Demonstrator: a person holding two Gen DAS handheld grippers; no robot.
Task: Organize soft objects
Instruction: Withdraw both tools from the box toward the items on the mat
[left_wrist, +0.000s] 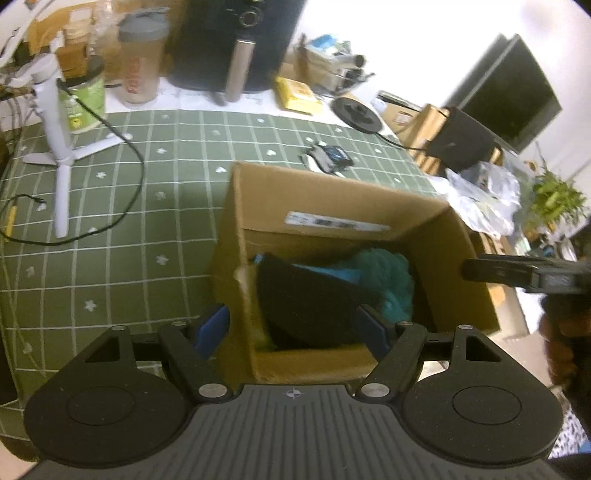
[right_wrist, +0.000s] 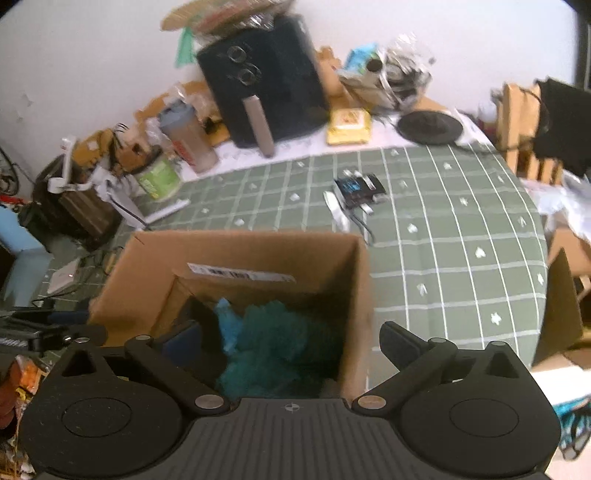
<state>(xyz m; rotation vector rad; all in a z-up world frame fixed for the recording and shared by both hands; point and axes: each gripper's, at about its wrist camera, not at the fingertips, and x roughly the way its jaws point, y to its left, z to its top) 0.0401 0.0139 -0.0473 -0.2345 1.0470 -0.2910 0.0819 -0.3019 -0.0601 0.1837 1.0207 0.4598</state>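
Left gripper (left_wrist: 293, 328): matte black plastic, two round discs, ribbed grey centre plate with a crosshair mark, silver screws, blue finger pads (left_wrist: 212, 330).
Right gripper (right_wrist: 291, 341): same black build, silver screws, crosshair mark, dark fingers (right_wrist: 400, 345).

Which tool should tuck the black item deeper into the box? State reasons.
Left. The left tool is open directly over the black item in the box; the right tool sits over the teal fluff.

Far ahead of the gripper: black air fryer (left_wrist: 236, 40), shaker bottle (left_wrist: 142, 59), green canister (left_wrist: 83, 99). White tripod stand (left_wrist: 55, 122) ahead-left. Yellow packet (left_wrist: 297, 95), black disc (left_wrist: 356, 113) ahead-right on green checked tablecloth (left_wrist: 110, 221).
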